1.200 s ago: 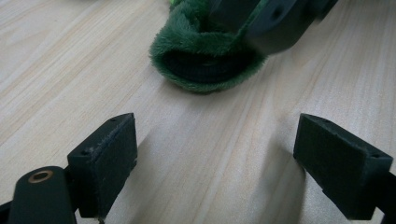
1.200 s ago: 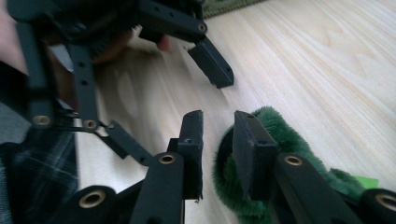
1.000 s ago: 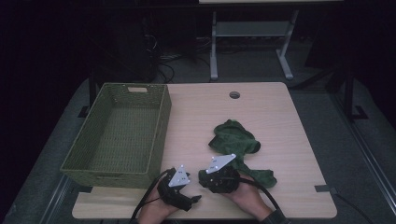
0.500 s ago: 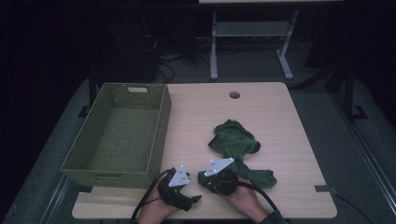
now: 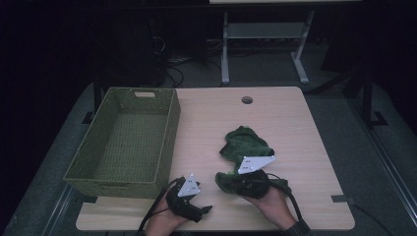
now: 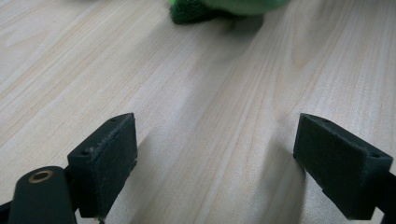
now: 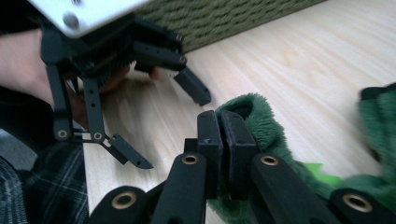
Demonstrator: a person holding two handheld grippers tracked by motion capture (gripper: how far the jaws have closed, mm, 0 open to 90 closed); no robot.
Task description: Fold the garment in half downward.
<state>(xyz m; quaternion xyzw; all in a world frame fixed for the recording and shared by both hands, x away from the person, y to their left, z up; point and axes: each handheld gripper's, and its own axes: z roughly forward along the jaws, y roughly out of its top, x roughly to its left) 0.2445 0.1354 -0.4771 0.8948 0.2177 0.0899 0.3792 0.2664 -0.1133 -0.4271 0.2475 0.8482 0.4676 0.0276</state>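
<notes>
Lying near the bench's (image 5: 295, 123) front edge, green fleece cloth (image 5: 244, 142) under right hand-held gripper (image 5: 227, 181), left hand-held gripper (image 6: 229, 163) spread wide over bare wood, right hand-held gripper (image 7: 223, 133) clenched on cloth (image 7: 261, 121) fold, wicker basket (image 7: 224, 18) behind.

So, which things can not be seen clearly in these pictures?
- High view: the right hand-held gripper covers the near part of the green cloth; its grip point is hidden.
- Right gripper view: the cloth is cut off by the right edge.
- Left gripper view: the cloth is cut off by the top edge and blurred.
</notes>
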